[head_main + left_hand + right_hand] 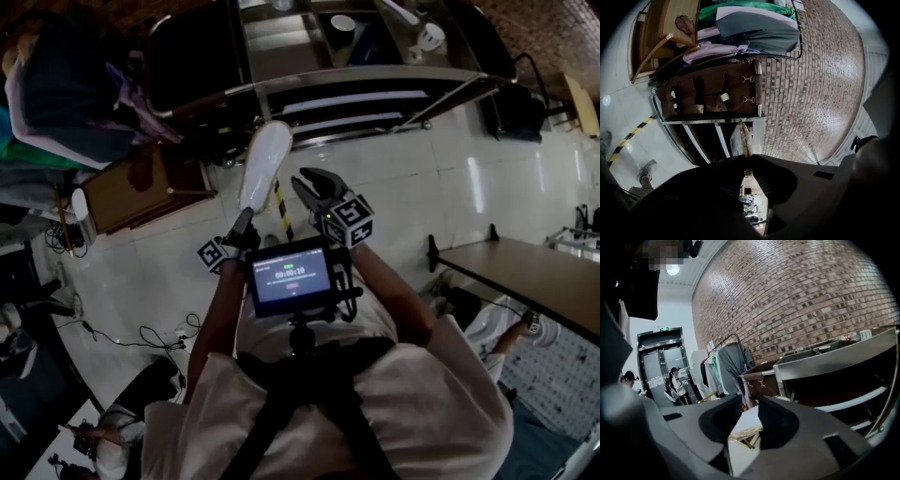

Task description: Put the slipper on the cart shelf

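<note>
While the left claw (246, 217) pinches the white slipper (264, 161) by one end at mid-frame | right claw (314, 183) beside it: spread | cart shelf (375, 98): upper frame, apart from the slipper.

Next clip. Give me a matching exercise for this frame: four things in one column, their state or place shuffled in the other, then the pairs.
Things:
1 slipper
2 right gripper
3 cart
4 clothes

States or places:
A jaws apart
B hanging on a rack beside the cart
C clamped in the left gripper
D steel, standing ahead of both grippers

Pairs: 1-C, 2-A, 3-D, 4-B
</note>
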A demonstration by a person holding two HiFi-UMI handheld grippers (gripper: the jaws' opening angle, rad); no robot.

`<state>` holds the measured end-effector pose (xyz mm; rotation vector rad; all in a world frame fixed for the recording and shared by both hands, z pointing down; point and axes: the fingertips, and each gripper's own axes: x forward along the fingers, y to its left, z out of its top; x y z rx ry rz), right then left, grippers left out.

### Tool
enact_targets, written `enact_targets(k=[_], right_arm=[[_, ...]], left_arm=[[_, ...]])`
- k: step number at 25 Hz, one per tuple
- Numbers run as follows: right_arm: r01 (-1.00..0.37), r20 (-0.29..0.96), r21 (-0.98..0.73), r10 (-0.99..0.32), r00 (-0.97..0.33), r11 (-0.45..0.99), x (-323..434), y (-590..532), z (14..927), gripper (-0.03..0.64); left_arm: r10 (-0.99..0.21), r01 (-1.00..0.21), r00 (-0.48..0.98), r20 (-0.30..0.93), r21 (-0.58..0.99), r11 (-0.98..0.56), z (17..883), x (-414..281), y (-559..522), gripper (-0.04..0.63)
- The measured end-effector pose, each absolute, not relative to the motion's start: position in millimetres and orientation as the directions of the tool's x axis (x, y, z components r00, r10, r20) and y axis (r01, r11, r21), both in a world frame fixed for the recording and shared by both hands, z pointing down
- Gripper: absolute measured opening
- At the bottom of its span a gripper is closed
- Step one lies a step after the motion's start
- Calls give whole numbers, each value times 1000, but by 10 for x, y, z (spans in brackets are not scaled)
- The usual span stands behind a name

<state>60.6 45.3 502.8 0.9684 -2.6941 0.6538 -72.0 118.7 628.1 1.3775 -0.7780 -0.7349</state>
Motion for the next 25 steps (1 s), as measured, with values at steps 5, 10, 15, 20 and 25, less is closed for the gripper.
enact_targets(k=[5, 10, 15, 20, 25], right_arm=[[-644, 336, -323, -551, -763, 694, 1207, -68, 4975, 115], [-658, 326, -342, -572, -753, 671, 1675, -447, 5025, 115], [-630, 328, -347, -539, -776, 695, 1973, -636, 5051, 115], [-617, 331, -332, -524, -785, 714, 2308, -837, 5060, 115], [-619, 342, -330, -521, -782, 713, 2576, -952, 5106, 115]], left_arm=[[-844, 5, 534, 57, 998, 70, 6236, -225, 870, 51], [-843, -12, 532, 80, 996, 87, 6316, 172, 641, 51], [-861, -9, 499, 95, 995, 104, 6400, 462, 415, 51], [-886, -6, 451, 109, 993, 119, 6562, 689, 162, 51], [-907, -2, 404, 120, 991, 131, 6724, 868, -173, 51]])
